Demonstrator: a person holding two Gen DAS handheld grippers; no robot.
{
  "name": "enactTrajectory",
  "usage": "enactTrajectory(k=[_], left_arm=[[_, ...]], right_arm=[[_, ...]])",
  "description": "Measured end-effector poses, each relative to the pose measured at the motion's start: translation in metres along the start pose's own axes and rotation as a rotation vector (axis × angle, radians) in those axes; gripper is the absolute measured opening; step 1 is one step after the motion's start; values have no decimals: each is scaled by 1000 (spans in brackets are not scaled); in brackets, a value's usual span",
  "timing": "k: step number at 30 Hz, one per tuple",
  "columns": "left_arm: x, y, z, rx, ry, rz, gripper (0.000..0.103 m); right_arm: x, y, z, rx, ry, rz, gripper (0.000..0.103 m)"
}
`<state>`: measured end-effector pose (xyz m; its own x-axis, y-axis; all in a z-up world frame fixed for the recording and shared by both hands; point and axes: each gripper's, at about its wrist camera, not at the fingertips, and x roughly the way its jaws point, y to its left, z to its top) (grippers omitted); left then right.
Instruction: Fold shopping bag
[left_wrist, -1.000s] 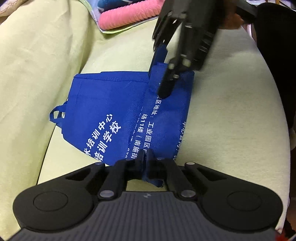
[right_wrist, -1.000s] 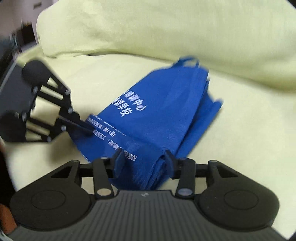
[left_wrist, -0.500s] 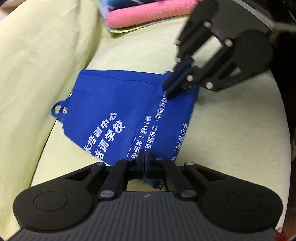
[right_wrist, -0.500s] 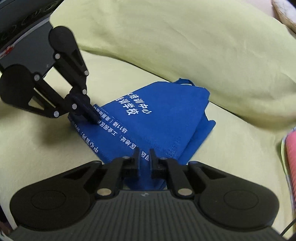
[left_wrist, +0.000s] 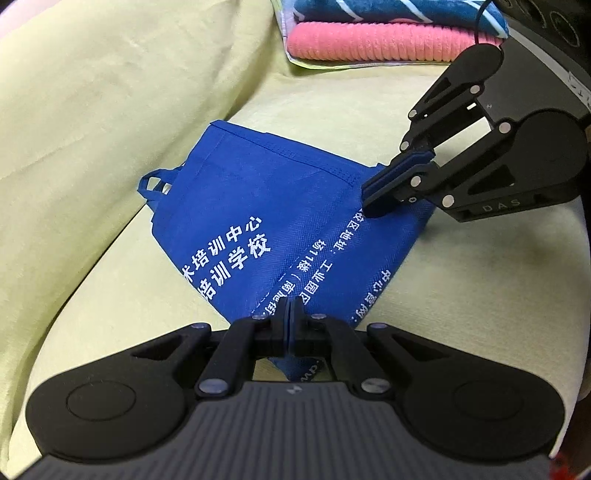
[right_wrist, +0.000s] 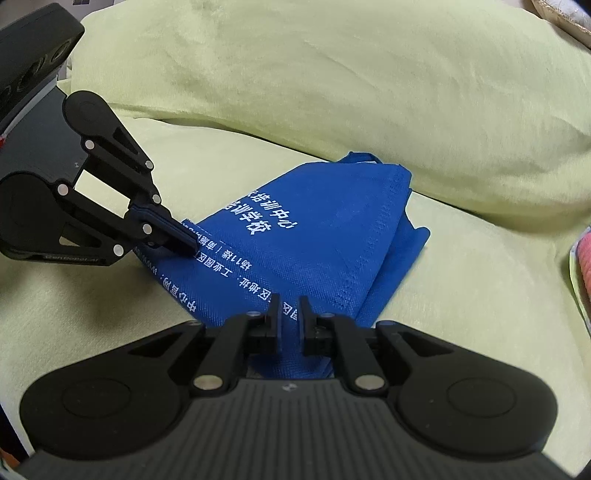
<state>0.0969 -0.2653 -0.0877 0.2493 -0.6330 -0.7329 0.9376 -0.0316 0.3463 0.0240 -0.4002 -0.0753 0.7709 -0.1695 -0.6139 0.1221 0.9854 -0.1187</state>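
Note:
A blue non-woven shopping bag (left_wrist: 258, 206) with white print lies folded on a yellow-green seat cushion (left_wrist: 480, 295). Its handle loops (left_wrist: 153, 184) stick out at the far left end. My left gripper (left_wrist: 290, 317) is shut on the bag's near corner. At the other end of the same edge, my right gripper (left_wrist: 369, 203) is clamped on the other corner. In the right wrist view, blue fabric of the bag (right_wrist: 332, 221) sits pinched between the right gripper (right_wrist: 290, 314) fingers, and the left gripper (right_wrist: 186, 242) bites the far corner.
A pink ribbed towel (left_wrist: 388, 40) lies under a blue striped cloth (left_wrist: 388, 11) at the back of the seat. A soft yellow-green backrest (right_wrist: 332, 74) rises right behind the bag. Bare cushion stretches to the right of the bag.
The right gripper, open around the bag's corner a second ago, has shut on it. Both grippers now hold the same edge, and the views have drawn back a little.

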Motion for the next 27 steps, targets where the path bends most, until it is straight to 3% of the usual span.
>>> enactTrajectory(k=[27], left_arm=[[0, -16, -2, 65, -3, 73, 0]], right_arm=[[-2, -2, 4, 49, 39, 16, 7]])
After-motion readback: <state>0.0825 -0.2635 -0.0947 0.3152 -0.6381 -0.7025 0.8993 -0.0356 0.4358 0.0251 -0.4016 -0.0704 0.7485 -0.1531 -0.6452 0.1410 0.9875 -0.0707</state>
